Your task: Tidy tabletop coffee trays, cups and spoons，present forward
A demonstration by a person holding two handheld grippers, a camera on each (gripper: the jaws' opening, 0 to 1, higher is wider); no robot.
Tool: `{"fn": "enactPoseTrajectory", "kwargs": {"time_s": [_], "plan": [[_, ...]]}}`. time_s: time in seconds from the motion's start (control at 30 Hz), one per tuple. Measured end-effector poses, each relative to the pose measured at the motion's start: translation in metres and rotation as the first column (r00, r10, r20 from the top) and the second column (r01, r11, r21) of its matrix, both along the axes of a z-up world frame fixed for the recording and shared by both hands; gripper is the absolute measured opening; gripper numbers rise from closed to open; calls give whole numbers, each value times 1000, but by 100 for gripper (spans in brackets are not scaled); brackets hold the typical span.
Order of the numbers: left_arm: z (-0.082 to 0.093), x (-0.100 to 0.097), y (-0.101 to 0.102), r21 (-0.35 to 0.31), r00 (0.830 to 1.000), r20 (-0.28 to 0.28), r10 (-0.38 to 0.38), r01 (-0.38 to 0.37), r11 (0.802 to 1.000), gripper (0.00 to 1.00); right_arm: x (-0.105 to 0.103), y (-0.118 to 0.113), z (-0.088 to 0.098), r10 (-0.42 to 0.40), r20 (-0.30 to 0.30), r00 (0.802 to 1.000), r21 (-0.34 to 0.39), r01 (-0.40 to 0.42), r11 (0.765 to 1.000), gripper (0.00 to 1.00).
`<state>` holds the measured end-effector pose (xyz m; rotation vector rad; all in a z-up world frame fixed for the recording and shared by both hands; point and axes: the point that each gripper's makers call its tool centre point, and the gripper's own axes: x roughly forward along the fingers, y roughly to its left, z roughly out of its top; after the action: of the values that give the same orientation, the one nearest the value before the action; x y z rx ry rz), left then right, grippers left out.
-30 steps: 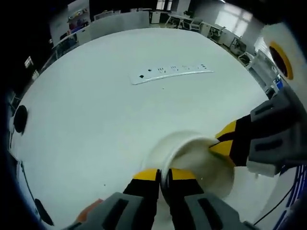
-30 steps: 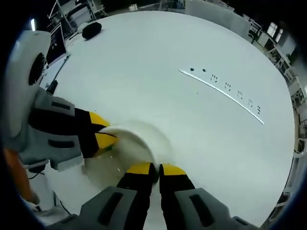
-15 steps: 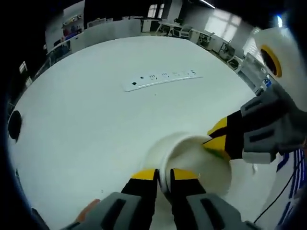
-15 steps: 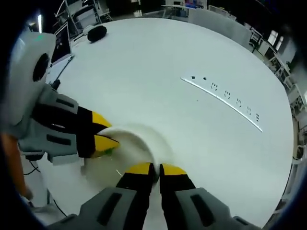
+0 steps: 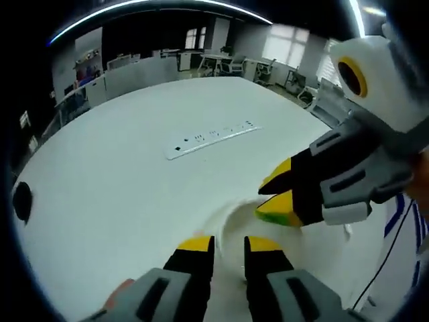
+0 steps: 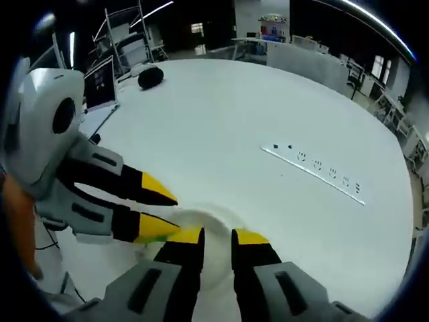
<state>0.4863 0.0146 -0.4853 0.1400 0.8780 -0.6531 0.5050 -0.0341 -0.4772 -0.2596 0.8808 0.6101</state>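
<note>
A white cup [image 5: 268,231] lies low on the white table [image 5: 120,174], near the table's close edge, and it looks blurred. In the left gripper view the left gripper [image 5: 228,243] has its jaws parted, one on each side of the cup rim. The right gripper [image 5: 273,198] comes in from the right, its jaws also parted over the cup's far rim. In the right gripper view the right gripper [image 6: 218,236] stands astride the cup [image 6: 201,225], and the left gripper [image 6: 161,208] is spread beside it. A power strip [image 5: 211,134] lies well apart, with much bare table around it.
</note>
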Motion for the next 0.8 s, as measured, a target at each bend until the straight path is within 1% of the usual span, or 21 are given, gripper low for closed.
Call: {"fn": "enactPoseTrajectory", "kwargs": {"time_s": [0.03, 0.07, 0.1, 0.13, 0.2, 0.23, 0.27, 0.33, 0.4, 0.47, 0.57, 0.6, 0.63, 0.67, 0.73, 0.77, 0.8], "plan": [[3, 0, 1, -5, 1000, 19, 0, 0, 1000, 20, -2, 1, 3, 1, 20, 1000, 5, -1, 1000, 18], [8, 1, 3, -7, 999, 49, 6, -6, 1000, 20, -5, 1, 7, -1, 27, 1000, 10, 0, 1000, 18], [13, 12, 6, -14, 996, 93, -1, 2, 1000, 21, -5, 3, 14, 0, 56, 998, 32, -2, 999, 19], [19, 16, 7, -27, 991, 132, -5, 9, 1000, 23, -7, 4, 20, -5, 84, 996, 48, 1, 999, 20], [30, 18, 9, -56, 981, 193, -19, 31, 998, 27, -12, 7, 31, 10, 132, 991, 67, -19, 998, 23], [34, 24, 14, -60, 979, 204, -10, 23, 998, 28, -16, 8, 34, 26, 150, 988, 66, -36, 997, 25], [36, 25, 20, -59, 979, 204, -1, 13, 998, 27, -7, 7, 35, 28, 150, 988, 64, -37, 997, 26], [44, 26, 26, -72, 973, 230, 19, -3, 997, 27, -9, 8, 39, 33, 164, 986, 78, -46, 996, 27], [50, 21, 31, -75, 967, 254, 20, -1, 997, 26, -15, 11, 47, 30, 183, 983, 111, -51, 993, 27], [54, 10, 34, -82, 963, 267, 27, -5, 997, 26, -16, 12, 55, 29, 209, 977, 130, -57, 990, 27], [64, -18, 41, -102, 952, 303, 38, -7, 995, 26, -23, 13, 74, 18, 268, 963, 176, -67, 982, 28], [68, -23, 43, -110, 947, 318, 43, -8, 994, 26, -25, 13, 82, 7, 288, 958, 201, -68, 977, 28], [73, -24, 46, -122, 941, 333, 52, -11, 992, 26, -28, 13, 90, -1, 303, 953, 228, -71, 971, 29], [77, -27, 48, -130, 937, 344, 59, -14, 991, 26, -33, 12, 96, -11, 307, 952, 251, -70, 965, 29], [78, -28, 57, -128, 928, 367, 59, -12, 992, 26, -39, 7, 108, -30, 336, 942, 286, -72, 956, 30], [82, -27, 66, -121, 919, 388, 70, -24, 992, 27, -43, 3, 113, -38, 340, 940, 296, -68, 953, 30], [86, -29, 73, -128, 912, 400, 94, -46, 991, 26, -43, -1, 119, -51, 348, 936, 317, -67, 946, 30]]}}
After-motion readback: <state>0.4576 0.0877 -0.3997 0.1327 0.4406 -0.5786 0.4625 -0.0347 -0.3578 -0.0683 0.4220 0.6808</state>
